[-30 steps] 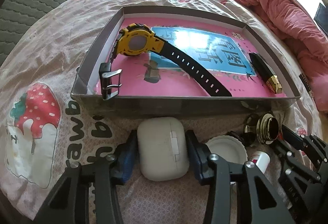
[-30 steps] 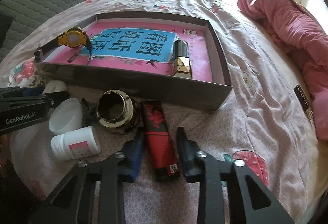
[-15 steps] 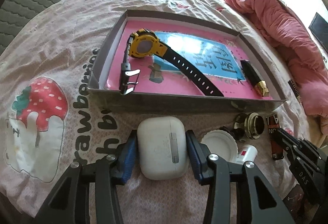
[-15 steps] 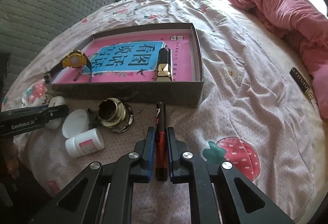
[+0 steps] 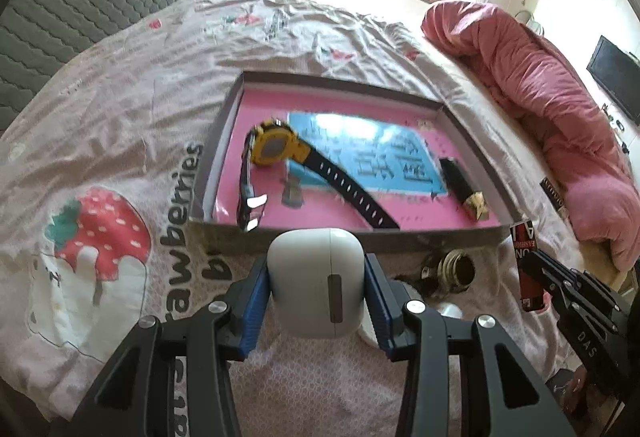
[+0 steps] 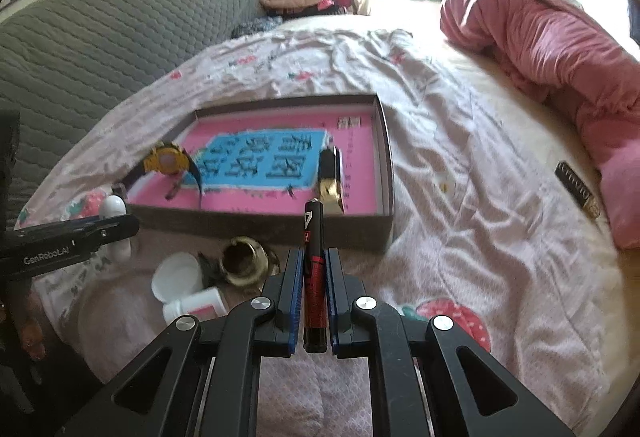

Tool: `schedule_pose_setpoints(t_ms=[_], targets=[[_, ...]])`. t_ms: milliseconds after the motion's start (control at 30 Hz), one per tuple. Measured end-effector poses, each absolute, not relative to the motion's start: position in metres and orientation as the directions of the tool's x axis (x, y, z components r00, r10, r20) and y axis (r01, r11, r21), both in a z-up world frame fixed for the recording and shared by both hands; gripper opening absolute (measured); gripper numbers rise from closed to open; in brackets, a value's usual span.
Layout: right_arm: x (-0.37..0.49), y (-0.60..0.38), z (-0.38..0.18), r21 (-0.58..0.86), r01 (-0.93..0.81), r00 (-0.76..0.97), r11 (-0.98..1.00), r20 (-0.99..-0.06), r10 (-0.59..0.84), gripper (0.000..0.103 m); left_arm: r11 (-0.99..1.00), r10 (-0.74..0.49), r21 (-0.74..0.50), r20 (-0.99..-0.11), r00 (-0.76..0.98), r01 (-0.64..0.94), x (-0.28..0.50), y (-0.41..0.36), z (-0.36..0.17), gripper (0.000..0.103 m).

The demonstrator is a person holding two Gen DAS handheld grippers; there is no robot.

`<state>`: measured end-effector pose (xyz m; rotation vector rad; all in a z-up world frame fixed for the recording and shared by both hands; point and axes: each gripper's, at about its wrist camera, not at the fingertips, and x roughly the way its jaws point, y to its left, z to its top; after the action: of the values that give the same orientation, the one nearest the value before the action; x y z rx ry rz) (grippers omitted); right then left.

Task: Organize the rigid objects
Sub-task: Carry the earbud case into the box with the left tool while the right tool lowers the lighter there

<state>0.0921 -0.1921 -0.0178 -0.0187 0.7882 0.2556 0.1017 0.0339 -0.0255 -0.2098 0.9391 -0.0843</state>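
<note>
Two blue pads of the left gripper (image 5: 316,301) press the sides of a white earbud case (image 5: 316,283), held above the bedsheet (image 5: 120,109) just before the near wall of a shallow box (image 5: 340,237). Inside the box lie a yellow watch (image 5: 276,149) and a black lipstick (image 5: 464,189).

From the right wrist, the right gripper (image 6: 314,301) is clamped narrow on a red-and-black lighter (image 6: 314,277), its tip over the box's near wall. Below left on the sheet sit a brass jar (image 6: 242,263), a white lid (image 6: 178,277) and a pill bottle (image 6: 196,307).
</note>
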Motion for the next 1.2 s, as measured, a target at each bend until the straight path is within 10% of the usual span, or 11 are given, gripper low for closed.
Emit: schedule_pose_setpoints(t_ms=[1200], targets=[[0.160,-0.154,-0.012,0.084,-0.270,0.700,0.959,-0.667,0.255,0.011,0.978,-0.143,-0.206,-0.763,0.631,-0.028,0.177,0.023,-0.037,0.045]])
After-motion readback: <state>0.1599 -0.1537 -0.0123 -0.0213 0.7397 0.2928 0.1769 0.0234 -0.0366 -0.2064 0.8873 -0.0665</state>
